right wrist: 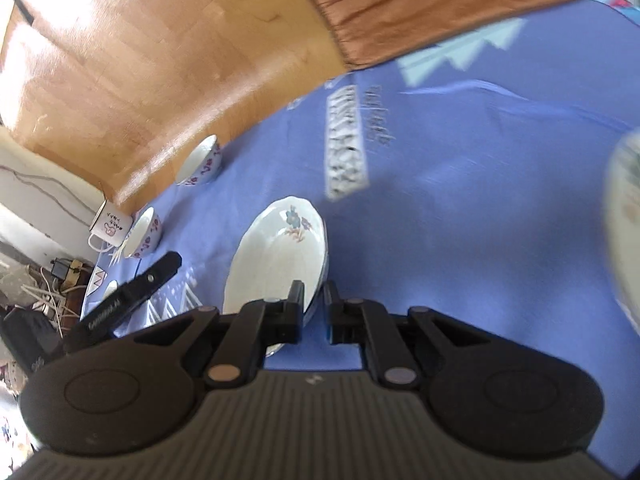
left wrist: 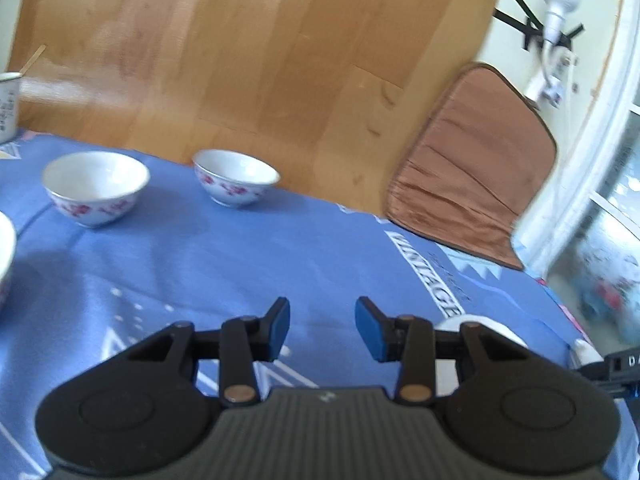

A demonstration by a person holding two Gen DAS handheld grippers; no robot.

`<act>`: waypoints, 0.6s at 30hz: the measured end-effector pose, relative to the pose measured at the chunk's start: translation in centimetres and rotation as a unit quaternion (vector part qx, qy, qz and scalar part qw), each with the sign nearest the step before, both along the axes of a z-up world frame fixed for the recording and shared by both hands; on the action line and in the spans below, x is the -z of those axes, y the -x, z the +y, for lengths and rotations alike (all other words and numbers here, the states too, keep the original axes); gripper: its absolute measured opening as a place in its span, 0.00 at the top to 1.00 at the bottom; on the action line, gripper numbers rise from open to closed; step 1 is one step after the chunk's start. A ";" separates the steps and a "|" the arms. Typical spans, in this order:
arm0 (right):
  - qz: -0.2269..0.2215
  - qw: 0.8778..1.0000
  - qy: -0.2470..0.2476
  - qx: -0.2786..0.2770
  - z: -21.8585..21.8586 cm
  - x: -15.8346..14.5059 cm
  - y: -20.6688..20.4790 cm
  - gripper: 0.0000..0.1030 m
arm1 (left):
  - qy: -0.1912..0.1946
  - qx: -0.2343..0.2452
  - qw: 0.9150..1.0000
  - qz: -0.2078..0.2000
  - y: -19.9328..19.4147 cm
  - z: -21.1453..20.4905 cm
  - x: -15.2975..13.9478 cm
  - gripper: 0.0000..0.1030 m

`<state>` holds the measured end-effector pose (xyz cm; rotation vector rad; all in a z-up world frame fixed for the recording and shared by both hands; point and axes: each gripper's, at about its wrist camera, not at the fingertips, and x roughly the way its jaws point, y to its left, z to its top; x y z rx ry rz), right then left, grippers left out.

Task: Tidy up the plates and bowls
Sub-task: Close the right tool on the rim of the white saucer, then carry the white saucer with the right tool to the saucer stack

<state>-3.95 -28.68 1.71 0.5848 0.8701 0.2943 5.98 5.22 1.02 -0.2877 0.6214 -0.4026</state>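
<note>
Right gripper [right wrist: 314, 312] grips the near rim of a white floral plate [right wrist: 276, 264], its fingers closed on the edge. The plate sits on the blue printed tablecloth [right wrist: 460, 200], at 12 o'clock from the fingers. Left gripper [left wrist: 322, 328] hangs released, jaws apart with nothing between them, above the cloth. Two white bowls with red flowers [left wrist: 96, 186] [left wrist: 236, 176] stand at 10 and 11 o'clock near the table's far edge (apart from each other). An enamel mug [right wrist: 110, 226] stands beside them.
</note>
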 end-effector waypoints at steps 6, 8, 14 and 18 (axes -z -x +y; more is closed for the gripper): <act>-0.027 0.999 0.031 0.035 -1.2 0.1 2.5 0.89 | 0.014 0.024 1.000 0.014 0.1 -0.5 0.4 0.64; -0.040 0.997 0.044 0.040 -1.0 0.0 2.5 0.88 | 0.013 0.023 1.000 0.016 0.1 -0.5 0.5 0.64; -0.056 0.996 0.054 0.035 -0.2 0.1 1.9 0.86 | 0.013 0.021 1.000 0.019 0.1 -0.5 0.7 0.64; -0.056 0.996 0.050 0.039 -0.7 0.3 2.2 0.86 | 0.011 0.026 0.999 0.018 0.1 -0.6 0.7 0.64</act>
